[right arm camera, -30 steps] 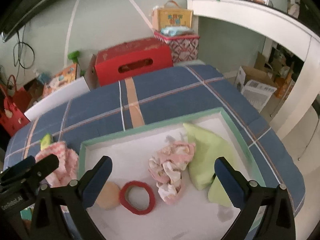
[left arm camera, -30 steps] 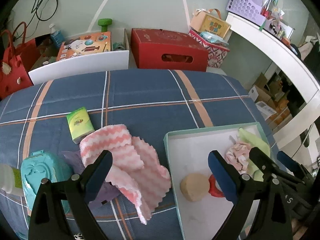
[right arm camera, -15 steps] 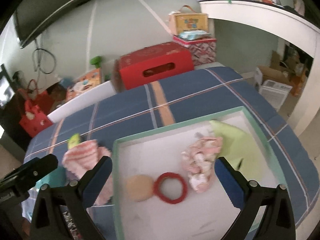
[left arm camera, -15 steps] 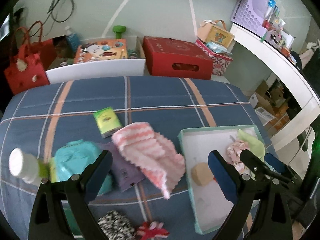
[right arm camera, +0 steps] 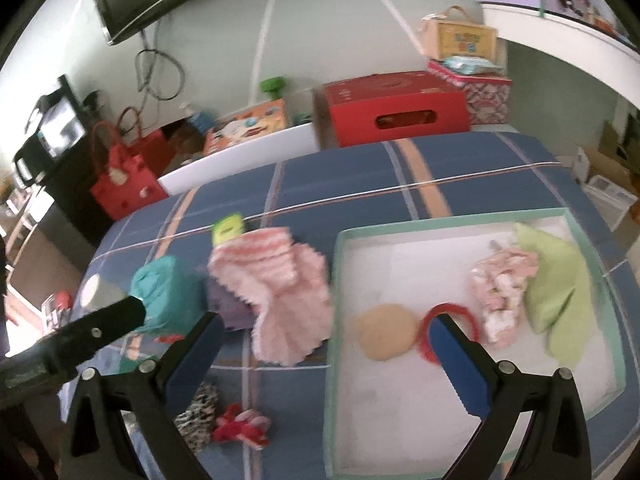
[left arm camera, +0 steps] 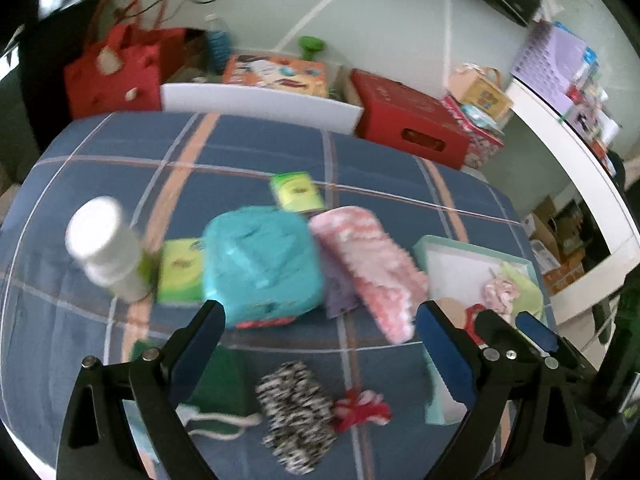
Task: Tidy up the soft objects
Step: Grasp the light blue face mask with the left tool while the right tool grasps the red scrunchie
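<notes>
1. Left tool [left arm camera: 320, 344] is wide open and holds nothing, above the plaid counter [left arm camera: 248, 152].
2. Right tool [right arm camera: 324, 348] is also spread wide and empty, over the tray's [right arm camera: 440, 228] left edge.
3. In the tray lie a tan puff [right arm camera: 384, 336], a red ring [right arm camera: 460, 312], a pink cloth [right arm camera: 500, 288] and a green cloth [right arm camera: 556, 280].
4. Left of the tray, a pink towel [right arm camera: 276, 284] rests on the counter beside a teal pack [left arm camera: 260, 260].
5. A zebra pouch [left arm camera: 296, 408] and a red-white knot [left arm camera: 360, 408] lie near the front edge.
</notes>
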The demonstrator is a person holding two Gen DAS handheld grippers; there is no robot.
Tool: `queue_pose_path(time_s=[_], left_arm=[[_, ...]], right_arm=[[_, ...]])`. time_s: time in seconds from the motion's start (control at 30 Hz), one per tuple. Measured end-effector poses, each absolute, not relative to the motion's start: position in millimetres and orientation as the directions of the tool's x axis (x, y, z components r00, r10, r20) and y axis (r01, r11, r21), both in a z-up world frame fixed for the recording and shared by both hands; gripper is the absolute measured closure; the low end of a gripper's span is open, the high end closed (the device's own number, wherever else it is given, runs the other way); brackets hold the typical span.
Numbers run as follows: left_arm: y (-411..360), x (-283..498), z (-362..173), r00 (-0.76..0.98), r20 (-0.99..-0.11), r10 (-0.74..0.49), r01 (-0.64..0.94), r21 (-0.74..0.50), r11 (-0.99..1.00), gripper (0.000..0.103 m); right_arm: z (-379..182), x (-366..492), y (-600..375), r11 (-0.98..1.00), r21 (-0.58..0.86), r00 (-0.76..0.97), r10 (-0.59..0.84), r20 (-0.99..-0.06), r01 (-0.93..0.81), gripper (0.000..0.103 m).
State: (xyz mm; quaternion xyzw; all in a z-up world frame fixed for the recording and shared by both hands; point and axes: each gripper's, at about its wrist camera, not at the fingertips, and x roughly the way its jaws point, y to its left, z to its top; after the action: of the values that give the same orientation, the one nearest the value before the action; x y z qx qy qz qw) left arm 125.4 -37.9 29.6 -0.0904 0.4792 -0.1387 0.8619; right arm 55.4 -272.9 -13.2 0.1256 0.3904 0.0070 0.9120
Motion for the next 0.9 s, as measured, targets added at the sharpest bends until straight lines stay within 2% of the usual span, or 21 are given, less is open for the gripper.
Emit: queue_pose_path(time_s=[0.47,0.73,0.8,0.9], left_arm=[[46,96,2,0.502,-0.837,-0.219,-0.036,-0.273,0.961,0.007],[79,88,-25,0.447,-0.876,-0.180,-0.141,-0.268,0.953,0.007],[85,87,-32,0.433,-0.884,-0.174,-0.163,-0.266,0.950,0.007],[91,88,-40,0.417,-0.896,-0.151,-0.189,-0.248,0.950,0.007]], right_arm=[[-41,43,-216,0.982,0.185,0.616,0.172,-0.769,-0.044,0.003],[-68,41,-204,0.980,0.195,0.535,0.191,-0.823,-0.050,0.019],[-75,42,-203,0.978,0.203,0.513,0.201,-0.835,-0.054,0.027],[-81,43,-200,0.976,0.208,0.488,0.210,-0.847,-0.061,0.033]])
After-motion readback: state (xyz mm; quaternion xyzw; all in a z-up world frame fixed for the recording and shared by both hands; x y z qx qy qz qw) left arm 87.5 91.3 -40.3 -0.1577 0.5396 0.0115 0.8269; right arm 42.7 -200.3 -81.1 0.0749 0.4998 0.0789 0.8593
